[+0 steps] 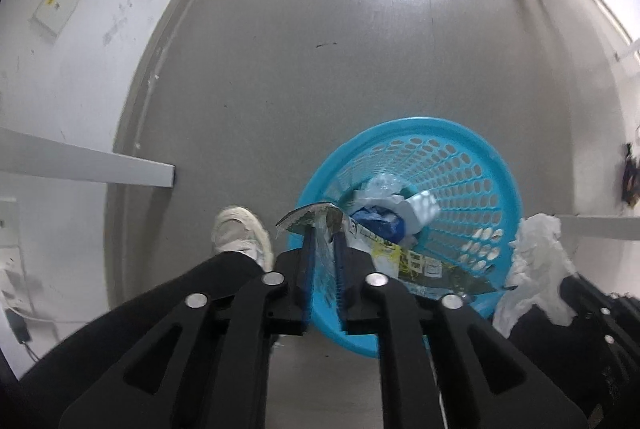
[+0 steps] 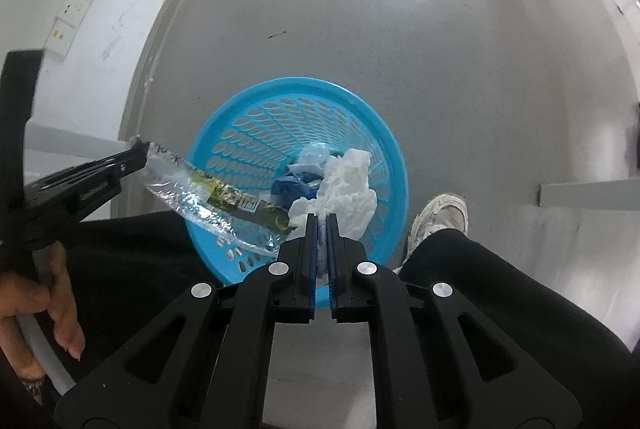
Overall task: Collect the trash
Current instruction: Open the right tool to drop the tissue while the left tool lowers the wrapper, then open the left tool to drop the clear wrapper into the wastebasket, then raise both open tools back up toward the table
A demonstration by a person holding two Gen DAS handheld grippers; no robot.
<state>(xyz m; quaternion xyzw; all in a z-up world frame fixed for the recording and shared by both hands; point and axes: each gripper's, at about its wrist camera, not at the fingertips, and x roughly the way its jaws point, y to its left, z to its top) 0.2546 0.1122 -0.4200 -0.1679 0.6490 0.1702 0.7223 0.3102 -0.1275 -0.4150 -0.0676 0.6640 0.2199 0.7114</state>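
A: What does the left gripper [image 1: 323, 225] have hold of?

B: A clear plastic wrapper [image 1: 320, 219] with a dark green and yellow print. It runs between the two blue-padded fingers, which stand only a narrow slot apart, and its torn end sticks out past their tips. From the right wrist view the same wrapper [image 2: 218, 197] trails from those tips across the near rim of the blue basket [image 2: 384, 133].

A: And the right gripper [image 2: 322, 219]?

B: Nearly closed — its pads pinch a crumpled white tissue [image 2: 352, 189] that bulges out beyond the tips, hanging over the basket's mouth.

A: Where is the basket relative to the jaws?

B: Straight beyond the right gripper's tips; for the left one it lies ahead and to the right, its rim [image 1: 472, 133] passing under the fingers. Inside, past both sets of tips, lies more rubbish — blue plastic [image 2: 294, 187], clear film, white paper.

A: Anything else close by?

B: A pale shoe [image 1: 240, 233] on the grey floor [image 1: 320, 69], just left of the left gripper's fingers.
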